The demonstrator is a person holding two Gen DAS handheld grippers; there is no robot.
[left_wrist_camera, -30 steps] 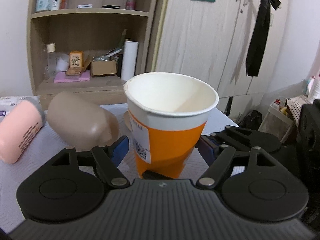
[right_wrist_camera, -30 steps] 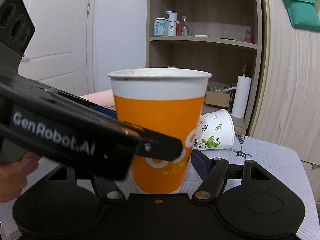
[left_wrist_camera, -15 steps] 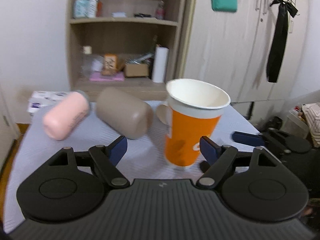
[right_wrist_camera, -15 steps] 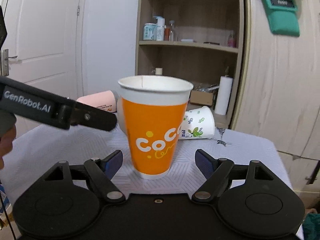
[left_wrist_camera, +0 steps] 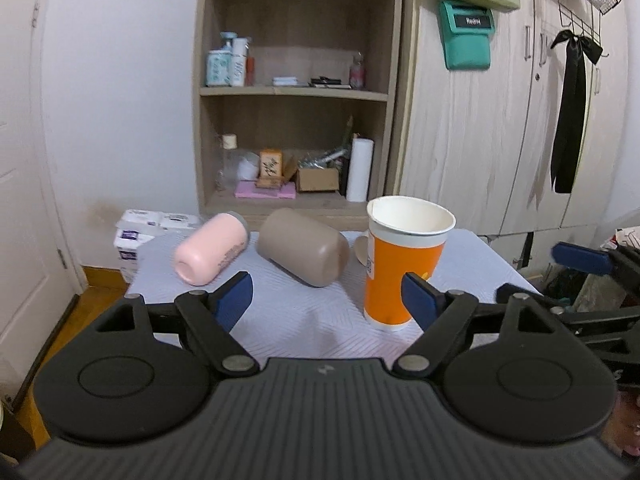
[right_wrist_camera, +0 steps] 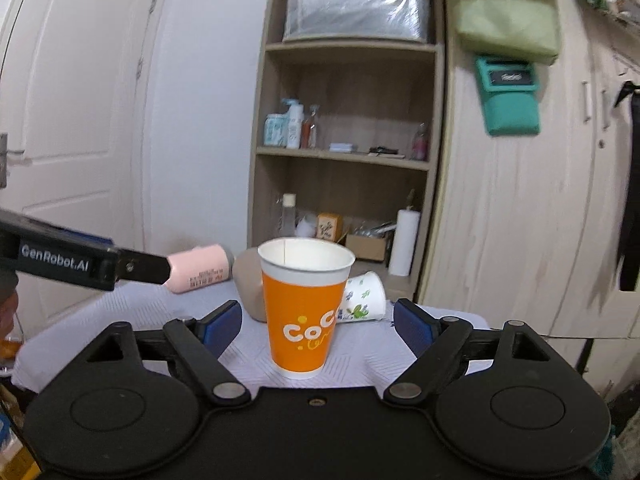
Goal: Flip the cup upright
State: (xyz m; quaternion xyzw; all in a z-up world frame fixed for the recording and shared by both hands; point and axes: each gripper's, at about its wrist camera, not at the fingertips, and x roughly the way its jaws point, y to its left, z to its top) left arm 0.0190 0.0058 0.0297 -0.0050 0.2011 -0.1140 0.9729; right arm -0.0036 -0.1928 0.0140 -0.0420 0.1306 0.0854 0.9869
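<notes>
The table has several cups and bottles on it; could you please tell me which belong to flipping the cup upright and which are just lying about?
Job in hand:
orange cup, standing upright
left gripper, open
right gripper, open

Lying about:
pink bottle, on its side
brown bottle, on its side
floral paper cup, on its side

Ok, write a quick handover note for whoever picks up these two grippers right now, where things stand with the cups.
Left gripper: open, holding nothing, back from the cups.
Right gripper: open, holding nothing, lined up behind the orange cup.
Orange cup: upright on the table, mouth up, nothing touching it. That flip looks done.
On their sides behind it: pink cup, brown cup, and a white leaf-print paper cup.
Left to do: if those count too, stand each one up; the leaf-print cup is nearest the right gripper.
</notes>
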